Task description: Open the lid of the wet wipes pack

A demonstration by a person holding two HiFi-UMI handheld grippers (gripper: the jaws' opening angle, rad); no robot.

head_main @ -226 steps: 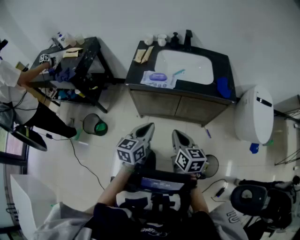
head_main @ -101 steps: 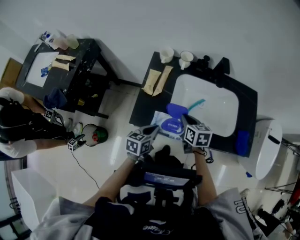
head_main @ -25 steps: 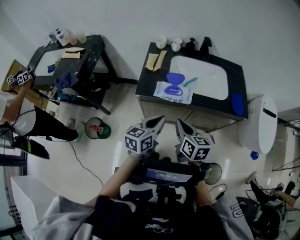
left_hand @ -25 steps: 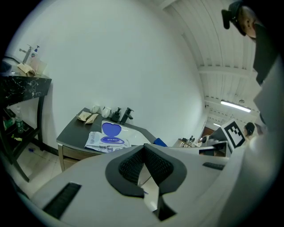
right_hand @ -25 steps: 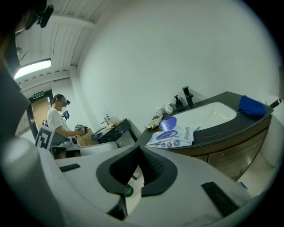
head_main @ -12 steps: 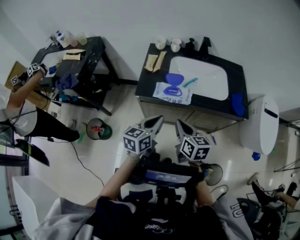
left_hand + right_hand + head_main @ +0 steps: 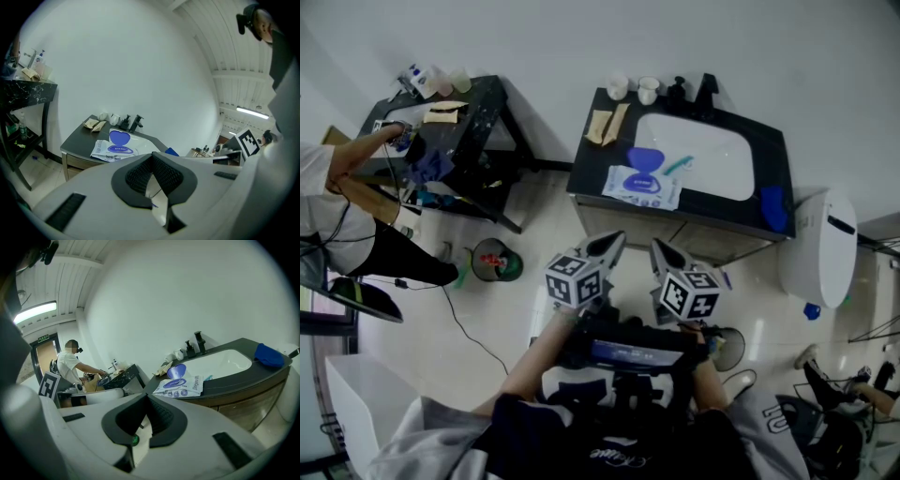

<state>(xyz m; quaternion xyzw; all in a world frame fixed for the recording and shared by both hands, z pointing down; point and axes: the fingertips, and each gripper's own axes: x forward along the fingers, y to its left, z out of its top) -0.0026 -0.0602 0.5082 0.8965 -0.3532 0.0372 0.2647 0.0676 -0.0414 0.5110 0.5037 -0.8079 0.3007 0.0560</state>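
Observation:
The wet wipes pack (image 7: 640, 187) lies flat on the dark counter (image 7: 587, 169), left of the basin. Its blue lid (image 7: 645, 157) stands flipped up at the pack's far side. Both grippers hover over the floor in front of the cabinet, well short of the pack. My left gripper (image 7: 614, 240) and my right gripper (image 7: 657, 246) are shut and hold nothing. The left gripper view has the pack (image 7: 112, 151) and its raised lid (image 7: 119, 138) beyond the shut gripper (image 7: 152, 157). In the right gripper view, pack (image 7: 182, 386) and lid (image 7: 176, 371) lie past the shut gripper (image 7: 146, 398).
A white basin (image 7: 698, 143) with a black faucet (image 7: 706, 91), two cups (image 7: 619, 87), brown packets (image 7: 605, 123) and a blue cloth (image 7: 772, 207) share the counter. A toilet (image 7: 814, 248) stands at right. A black table (image 7: 478, 103), a person (image 7: 337, 187) and a bin (image 7: 495, 260) are at left.
The lid was shut nine seconds ago and now stands open. Both grippers were at the pack four seconds ago and have since drawn back. The person at left has shifted.

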